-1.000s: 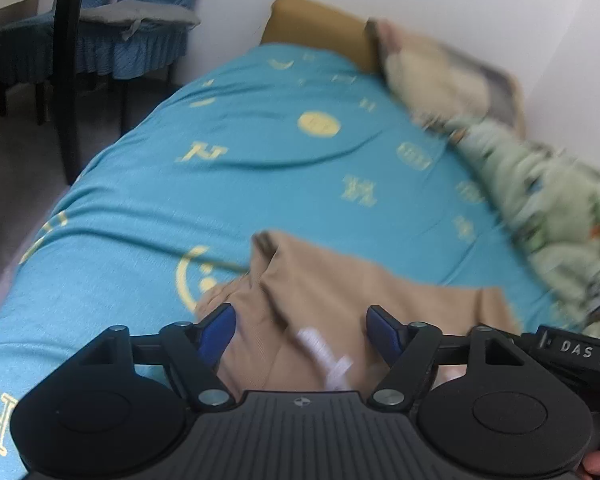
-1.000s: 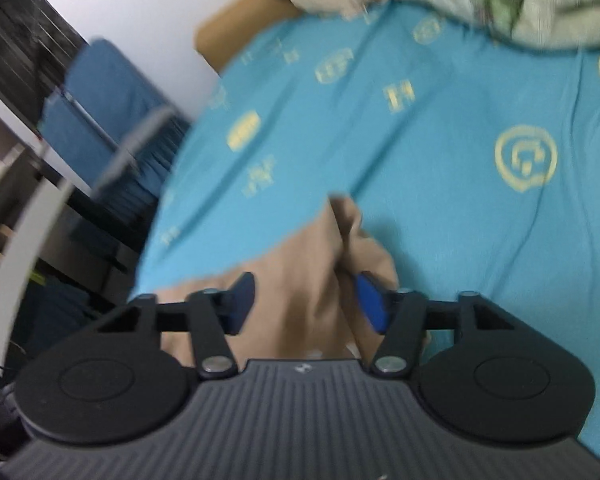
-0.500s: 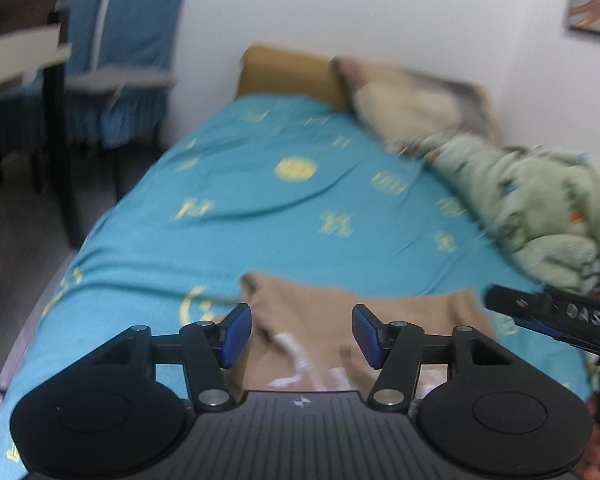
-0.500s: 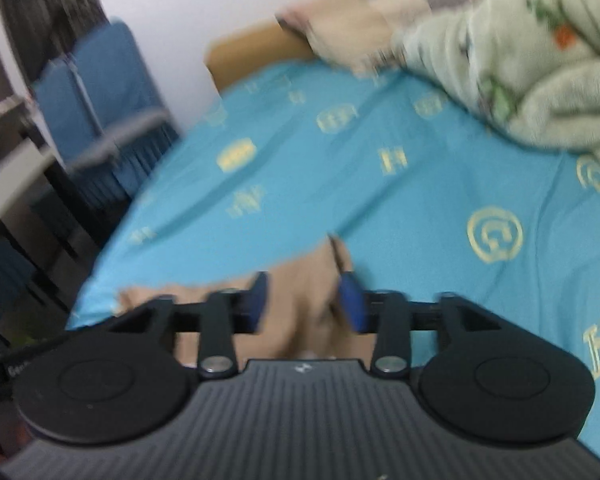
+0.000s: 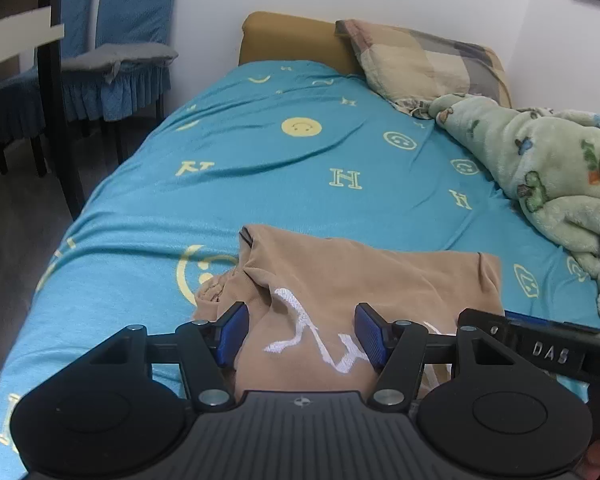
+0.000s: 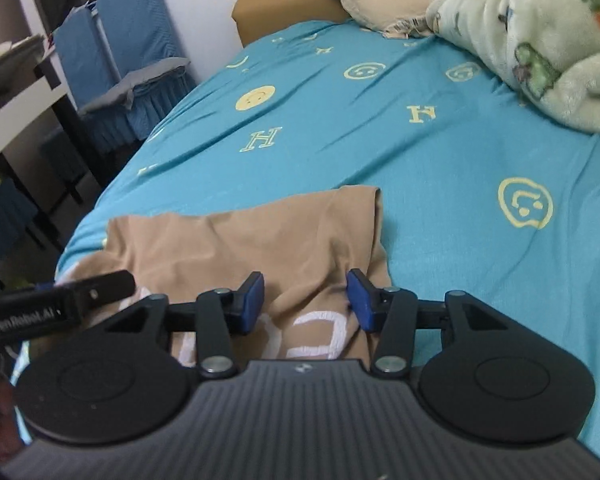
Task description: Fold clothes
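The tan garment (image 5: 364, 276) is shown lying rumpled, partly doubled over, at the near end of the bed (image 5: 300, 184). The left tool (image 5: 300, 334) and right tool (image 6: 305, 300) are held spread above it, grasping nothing. If only the top layer is pinched, the fold may be dragged askew.

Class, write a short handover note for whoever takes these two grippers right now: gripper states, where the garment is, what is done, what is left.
Left gripper: open, over the tan cotton garment with white lettering.
Right gripper: open, over the same garment's right part.
The garment lies bunched at the near end of the teal patterned bedsheet, held by neither gripper.
Done: no neat fold visible.
Left: flatten it, then fold.
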`<state>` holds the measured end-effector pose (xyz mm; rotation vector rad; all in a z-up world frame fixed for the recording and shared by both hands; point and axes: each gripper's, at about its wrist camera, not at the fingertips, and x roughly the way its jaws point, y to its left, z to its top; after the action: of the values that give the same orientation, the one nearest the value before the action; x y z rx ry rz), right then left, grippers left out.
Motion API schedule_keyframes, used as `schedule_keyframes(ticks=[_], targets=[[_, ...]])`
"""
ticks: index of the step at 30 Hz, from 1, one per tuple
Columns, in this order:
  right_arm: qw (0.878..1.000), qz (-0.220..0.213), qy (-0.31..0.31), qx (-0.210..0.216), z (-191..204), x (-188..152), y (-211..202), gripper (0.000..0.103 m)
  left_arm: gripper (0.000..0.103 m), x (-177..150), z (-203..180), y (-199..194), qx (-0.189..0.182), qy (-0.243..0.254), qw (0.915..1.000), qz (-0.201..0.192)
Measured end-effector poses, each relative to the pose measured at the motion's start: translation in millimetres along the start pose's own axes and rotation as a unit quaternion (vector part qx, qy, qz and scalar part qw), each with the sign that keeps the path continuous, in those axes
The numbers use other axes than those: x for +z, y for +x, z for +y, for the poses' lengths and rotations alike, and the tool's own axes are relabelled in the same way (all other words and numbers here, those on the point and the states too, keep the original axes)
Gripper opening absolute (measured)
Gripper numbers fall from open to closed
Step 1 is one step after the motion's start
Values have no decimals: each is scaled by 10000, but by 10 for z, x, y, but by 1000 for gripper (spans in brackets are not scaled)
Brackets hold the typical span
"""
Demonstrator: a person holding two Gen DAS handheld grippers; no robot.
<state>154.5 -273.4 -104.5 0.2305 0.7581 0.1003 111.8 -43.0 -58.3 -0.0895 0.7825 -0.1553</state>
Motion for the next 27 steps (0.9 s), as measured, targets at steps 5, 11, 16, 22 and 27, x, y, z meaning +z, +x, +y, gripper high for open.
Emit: schedule_keyframes(ticks=[5,11,16,22,27], targets=[[9989,-127,436,150,-58,11,-278,50,62,-49,-92,-335,-128,52,9999,-60],[9992,193,336,92,41,-105,-446,50,63,-164,-101,-519,-213,-240,9993,171],[9987,474,144,-99,78,-246,-343,50,65,-228,-48,-659,-394,-566,9971,334],[9974,509,513,-23,-9,-253,-367,50,82,-344,153,-1019,-1126,-1639,9791,425],[9969,516,595,-46,8,-264,-369,50,82,-502,314,-650,-1441,-2753,9426,1226]])
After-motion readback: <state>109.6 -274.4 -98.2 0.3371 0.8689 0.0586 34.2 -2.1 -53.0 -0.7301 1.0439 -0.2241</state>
